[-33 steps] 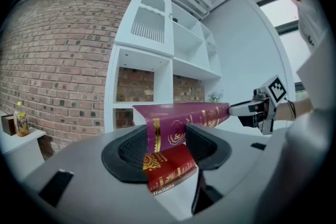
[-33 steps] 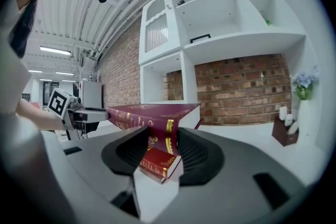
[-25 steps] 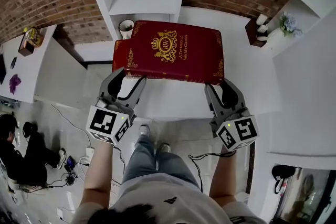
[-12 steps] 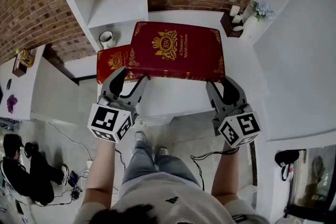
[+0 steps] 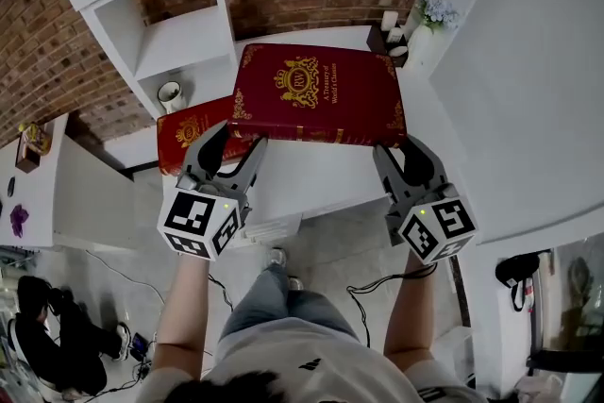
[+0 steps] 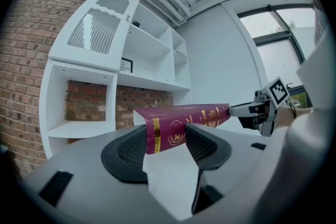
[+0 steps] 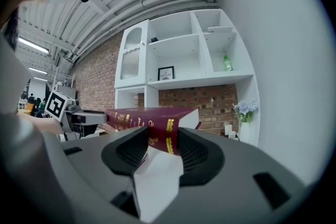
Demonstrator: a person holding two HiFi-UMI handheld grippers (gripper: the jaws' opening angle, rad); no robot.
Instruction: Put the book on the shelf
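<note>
1. White shelving (image 5: 179, 42) on a brick wall fills my view, with a counter (image 5: 311, 176) beneath.
2. Left gripper (image 5: 236, 140) is clamped on the book (image 5: 316, 94) at its near left corner. Right gripper (image 5: 398, 152) bites the near right corner.
3. Book hangs flat between them, spine toward me, above the counter and short of the shelving.
4. My call: lift both ends together, keep it level, feed it into an open bay, and let go only once it rests.
5. Watch-outs: a second red book (image 5: 189, 132) lies under the left side with a cup (image 5: 170, 94) just beyond it; flowers (image 5: 434, 9) crowd the right.
</note>
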